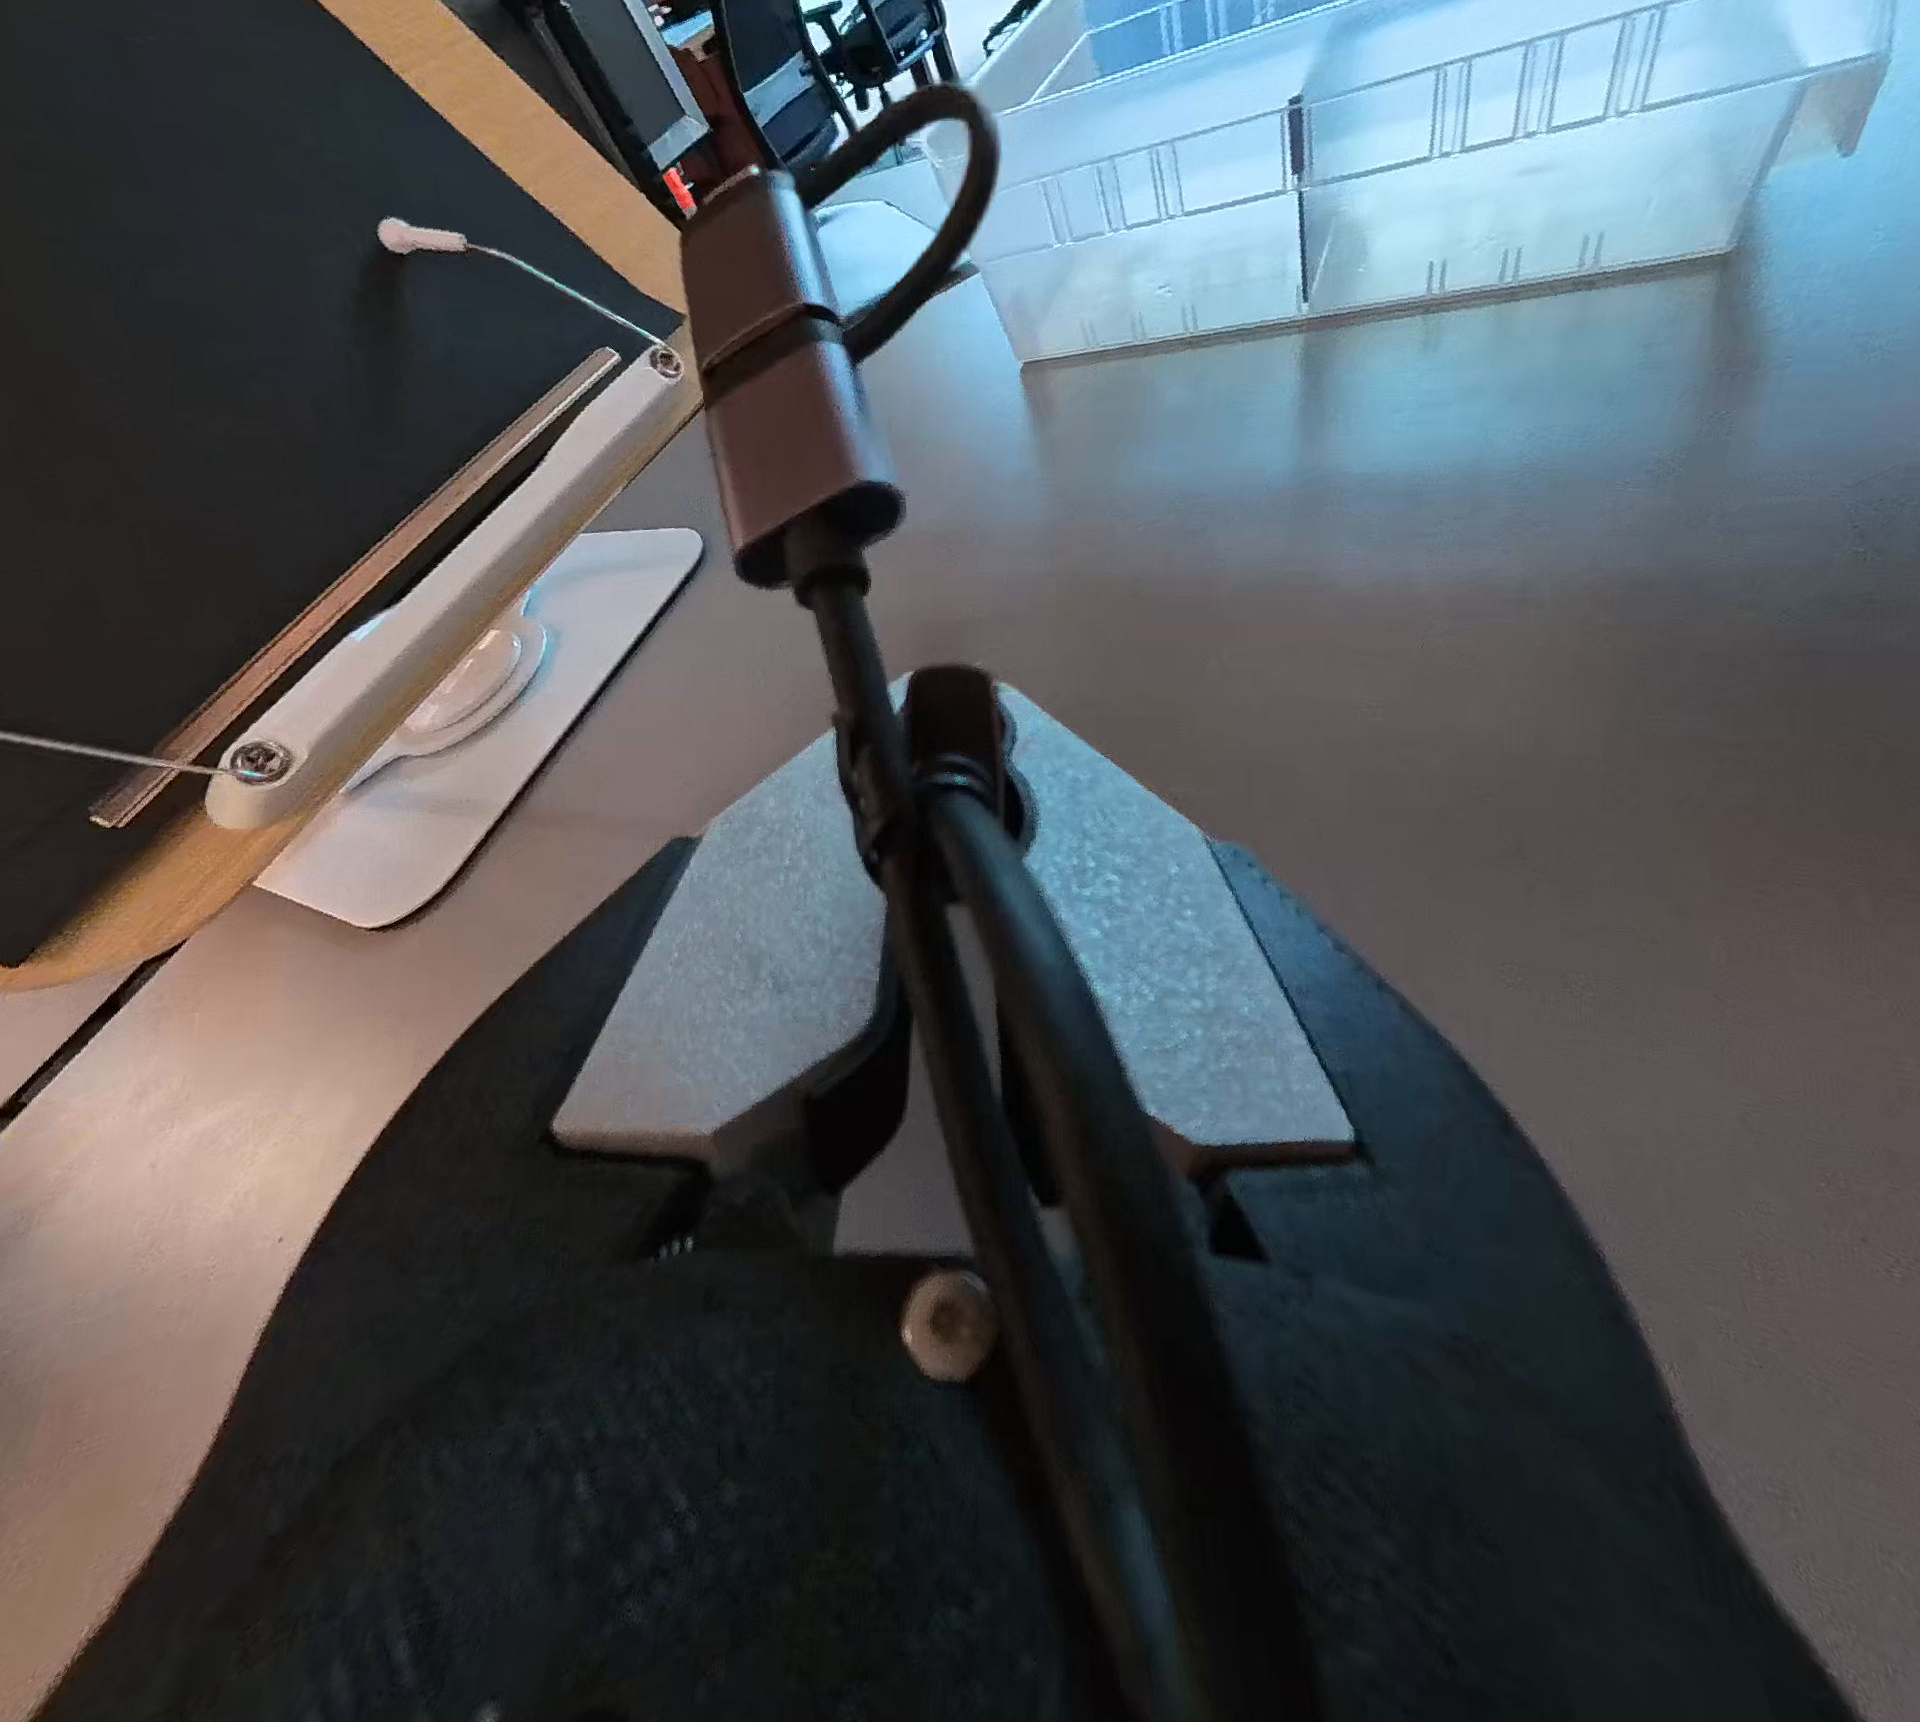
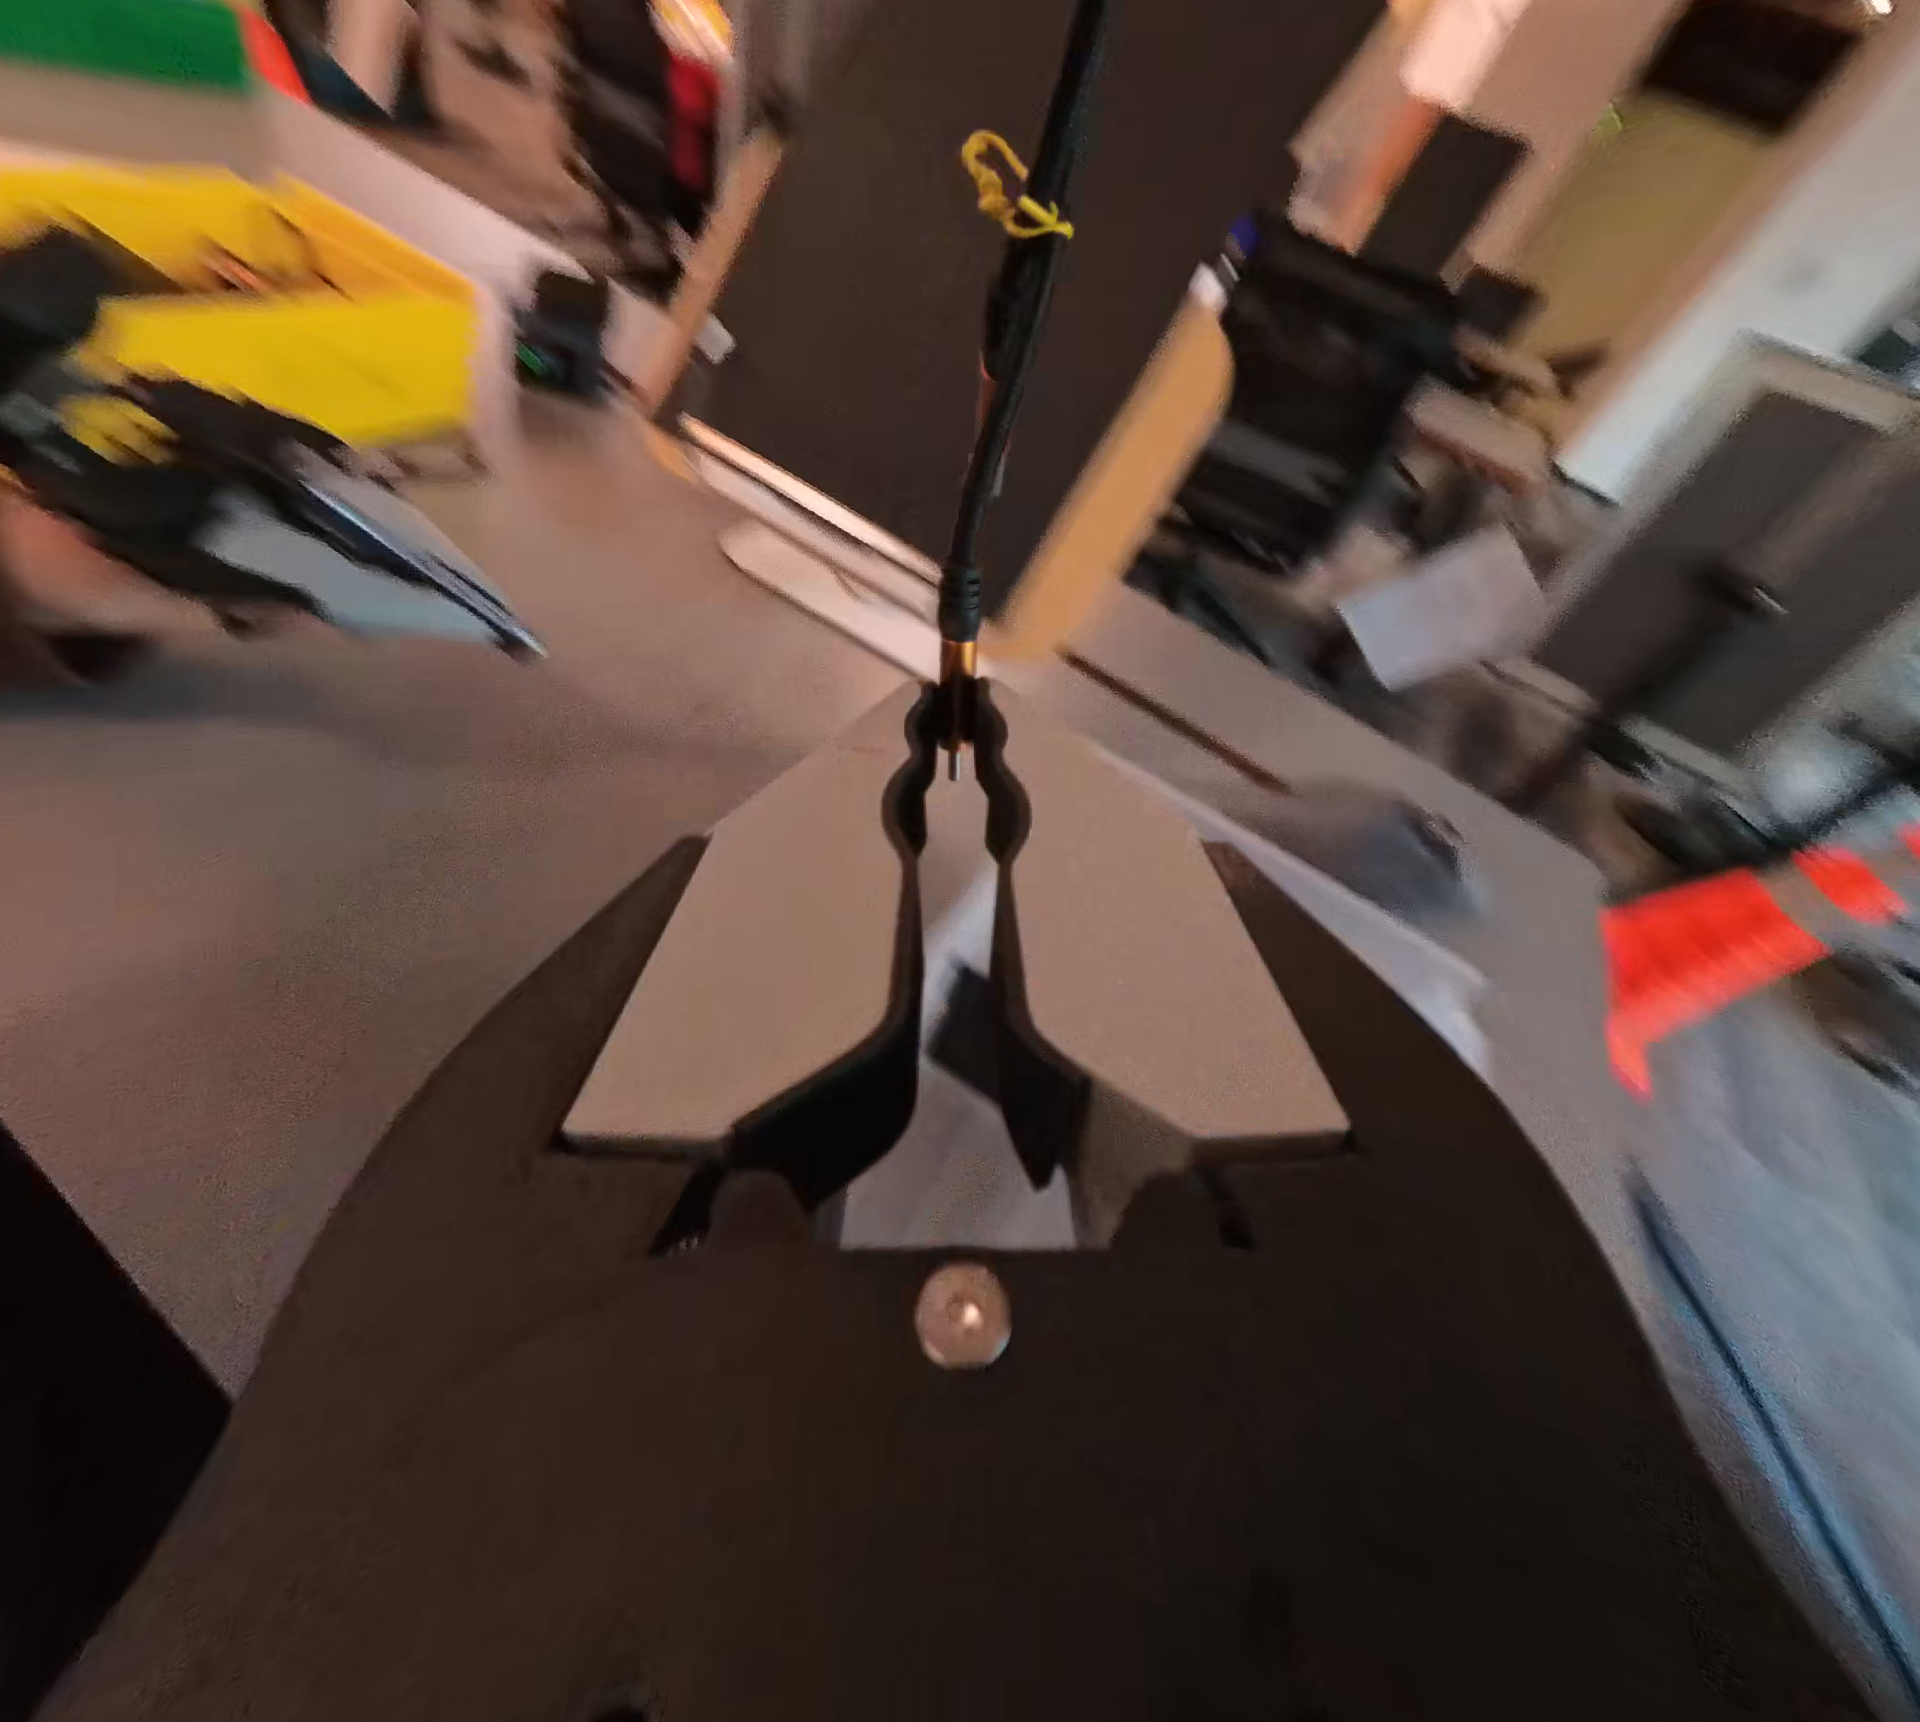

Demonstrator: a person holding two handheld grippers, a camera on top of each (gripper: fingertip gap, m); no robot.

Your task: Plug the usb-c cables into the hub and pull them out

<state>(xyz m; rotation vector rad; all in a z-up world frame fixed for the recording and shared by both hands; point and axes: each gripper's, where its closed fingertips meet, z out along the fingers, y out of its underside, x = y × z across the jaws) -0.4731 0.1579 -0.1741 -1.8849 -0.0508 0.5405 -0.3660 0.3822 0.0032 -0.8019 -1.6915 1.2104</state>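
Note:
In the left wrist view my left gripper [image 1: 925, 737] is shut on a thin black cable [image 1: 857, 654] that runs up into the lower end of a grey metal hub [image 1: 790, 384]. The hub hangs tilted in the air above the table. A short looped black lead [image 1: 971, 207] leaves the hub's far end. A thicker black cable [image 1: 1049, 1049] lies back over the gripper. In the right wrist view my right gripper [image 2: 956, 727] is shut on the gold-ringed plug [image 2: 961, 659] of a black cable [image 2: 1039, 270]. That cable rises out of view and carries a yellow twist tie [image 2: 1013, 197].
Translucent plastic bins [image 1: 1455, 145] stand on the grey table [image 1: 1455, 633] at the far right. A dark board with a wooden edge [image 1: 208, 218] on a white stand [image 1: 499, 716] is close on the left. The right wrist view is blurred, with a yellow box [image 2: 312, 342] and a red object [image 2: 1704, 955]. One gripper's finger ends stand about 30 cm off the other's.

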